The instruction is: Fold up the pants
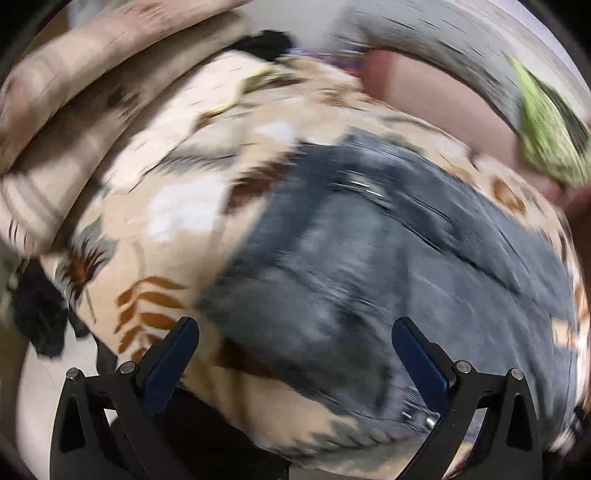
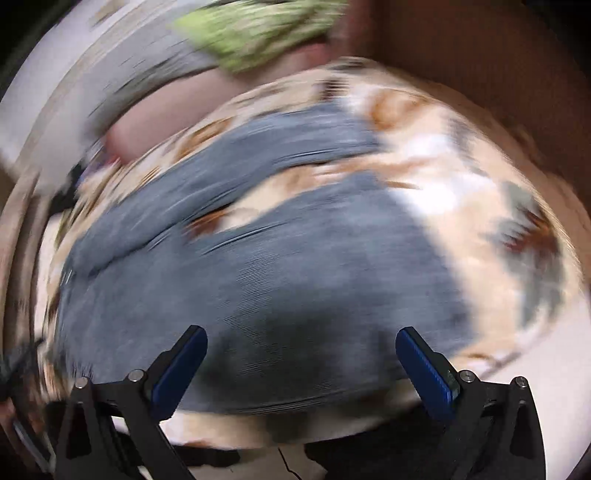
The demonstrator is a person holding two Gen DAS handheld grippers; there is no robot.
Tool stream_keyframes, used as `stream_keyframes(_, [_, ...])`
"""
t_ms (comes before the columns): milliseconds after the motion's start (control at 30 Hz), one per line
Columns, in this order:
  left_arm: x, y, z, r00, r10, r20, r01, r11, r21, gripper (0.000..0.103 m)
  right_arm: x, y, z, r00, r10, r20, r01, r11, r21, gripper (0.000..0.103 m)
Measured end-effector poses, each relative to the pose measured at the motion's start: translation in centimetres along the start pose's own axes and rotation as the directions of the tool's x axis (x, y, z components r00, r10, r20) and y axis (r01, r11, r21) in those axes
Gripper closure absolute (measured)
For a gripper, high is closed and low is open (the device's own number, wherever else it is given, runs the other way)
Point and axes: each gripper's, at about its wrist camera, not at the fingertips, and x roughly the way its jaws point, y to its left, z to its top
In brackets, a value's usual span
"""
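Grey-blue denim pants (image 2: 258,288) spread flat on cream leaf-patterned bedcover (image 1: 177,206), directly ahead of both grippers. Left gripper (image 1: 295,343) wide open, holding nothing. Right gripper (image 2: 301,350) likewise wide open, empty. Green cloth (image 2: 258,33) beyond the bedcover. Both views motion-blurred.

Both views are heavily smeared by motion blur, so the grey pants (image 1: 369,266) and the floral bedcover (image 1: 177,206) lose their detail. Light is soft, even and moderately bright. A dark shadow lies on the pants (image 2: 295,332) between the fingers. The fisheye lens bends everything toward dark, vignetted corners.
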Motion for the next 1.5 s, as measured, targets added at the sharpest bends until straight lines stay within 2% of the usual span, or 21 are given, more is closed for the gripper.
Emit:
stream_keyframes(67, [0.6, 1.6, 0.4, 0.999, -0.020, -0.027, 0.019, 0.998, -0.058, 0.000, 0.1, -3.5, 1.4, 0.999, -0.038, -0.019, 0.040, 0.995, 0.090, 0.000])
stream_keyframes(167, [1.3, 2.3, 0.7, 0.996, -0.060, -0.061, 0.054, 0.994, -0.099, 0.000, 0.8, -6.5, 4.0, 0.997, 0.007, -0.074, 0.002, 0.994, 0.114, 0.000])
stream_keyframes(400, [1.4, 0.4, 1.6, 0.996, -0.090, -0.024, 0.089, 0.995, -0.041, 0.000, 2.0, -4.4, 9.4, 0.995, 0.059, -0.075, -0.064, 0.995, -0.070, 0.004])
stream_keyframes(467, [1.8, 0.0, 2.0, 0.996, -0.088, 0.009, 0.088, 0.996, -0.018, 0.000, 4.0, -3.7, 10.2, 0.995, 0.011, -0.097, -0.023, 0.993, -0.120, 0.012])
stream_keyframes(500, [2.2, -0.1, 2.0, 0.997, -0.077, 0.010, 0.077, 0.997, -0.012, 0.000, 5.4, -3.4, 10.6, 0.992, -0.019, -0.127, 0.002, 0.990, -0.138, 0.026])
stream_keyframes(533, [2.8, -0.1, 2.0, 0.998, -0.058, -0.012, 0.058, 0.998, -0.012, 0.000, 6.7, -3.4, 10.5, 0.985, -0.039, -0.165, 0.014, 0.989, -0.147, 0.035])
stream_keyframes(567, [3.4, 0.1, 1.9, 0.998, -0.051, -0.037, 0.050, 0.999, -0.016, 0.000, 7.4, -3.1, 10.4, 0.981, -0.075, -0.181, 0.044, 0.985, -0.170, 0.037])
stream_keyframes(600, [4.2, 0.3, 1.6, 0.997, -0.047, -0.059, 0.046, 0.999, -0.020, 0.000, 7.3, -2.5, 10.2, 0.980, -0.112, -0.164, 0.074, 0.973, -0.219, 0.046])
stream_keyframes(633, [4.8, 0.5, 1.3, 0.996, -0.035, -0.084, 0.033, 0.999, -0.023, 0.000, 7.1, -2.0, 10.0, 0.980, -0.123, -0.159, 0.081, 0.966, -0.246, 0.068])
stream_keyframes(700, [6.4, 1.2, 0.7, 0.989, -0.019, -0.146, 0.012, 0.999, -0.051, 0.000, 6.4, -1.2, 9.8, 0.977, -0.154, -0.146, 0.107, 0.951, -0.289, 0.083])
stream_keyframes(733, [6.3, 1.2, 0.6, 0.991, -0.016, -0.129, 0.010, 0.999, -0.049, 0.000, 6.1, -0.7, 9.6, 0.975, -0.183, -0.128, 0.133, 0.937, -0.322, 0.086])
stream_keyframes(900, [6.0, 0.8, 0.4, 0.994, -0.003, -0.112, 0.000, 1.000, -0.027, 0.000, 2.8, 1.2, 9.3, 0.968, -0.252, 0.014, 0.236, 0.885, -0.401, 0.087])
stream_keyframes(1033, [5.6, 0.9, 0.2, 0.994, -0.002, -0.111, 0.000, 1.000, -0.014, 0.000, 0.1, 1.0, 10.0, 0.948, -0.289, 0.135, 0.318, 0.881, -0.350, 0.087])
stream_keyframes(1133, [5.0, 1.0, -0.8, 0.994, 0.007, -0.108, -0.009, 1.000, -0.016, 0.000, 1.5, -0.4, 10.6, 0.939, -0.323, 0.114, 0.343, 0.897, -0.280, 0.088])
stream_keyframes(1200, [5.2, 0.9, -0.9, 0.994, 0.011, -0.108, -0.013, 1.000, -0.014, 0.000, 4.0, -2.4, 10.3, 0.906, -0.414, 0.086, 0.422, 0.870, -0.256, 0.082])
stream_keyframes(1267, [5.1, 0.9, -0.9, 0.993, 0.001, -0.122, -0.002, 1.000, -0.009, 0.000, 6.1, -4.9, 9.6, 0.940, -0.330, -0.085, 0.310, 0.932, -0.188, 0.081])
stream_keyframes(1300, [4.9, 1.1, -0.9, 0.992, -0.013, -0.125, 0.011, 1.000, -0.011, 0.000, 4.9, -5.8, 9.2, 0.961, -0.274, -0.041, 0.267, 0.955, -0.127, 0.077])
stream_keyframes(1367, [4.2, 1.8, -0.9, 0.992, -0.044, -0.116, 0.038, 0.998, -0.052, 0.000, 2.6, -6.7, 9.0, 0.977, -0.215, -0.011, 0.214, 0.975, -0.064, 0.064])
stream_keyframes(1400, [3.6, 2.2, -0.9, 0.994, -0.061, -0.096, 0.053, 0.995, -0.079, 0.000, 1.2, -7.1, 8.6, 0.986, -0.169, 0.000, 0.169, 0.985, -0.026, 0.047])
stream_keyframes(1433, [3.0, 2.5, -0.8, 0.994, -0.075, -0.075, 0.067, 0.993, -0.097, 0.000, 0.2, -7.4, 8.2, 0.990, -0.138, 0.007, 0.138, 0.990, -0.003, 0.038])
stream_keyframes(1500, [1.9, 2.9, -0.8, 0.995, -0.091, -0.040, 0.086, 0.990, -0.116, 0.000, -2.1, -8.1, 6.5, 0.999, -0.032, 0.007, 0.032, 0.996, 0.078, 0.031])
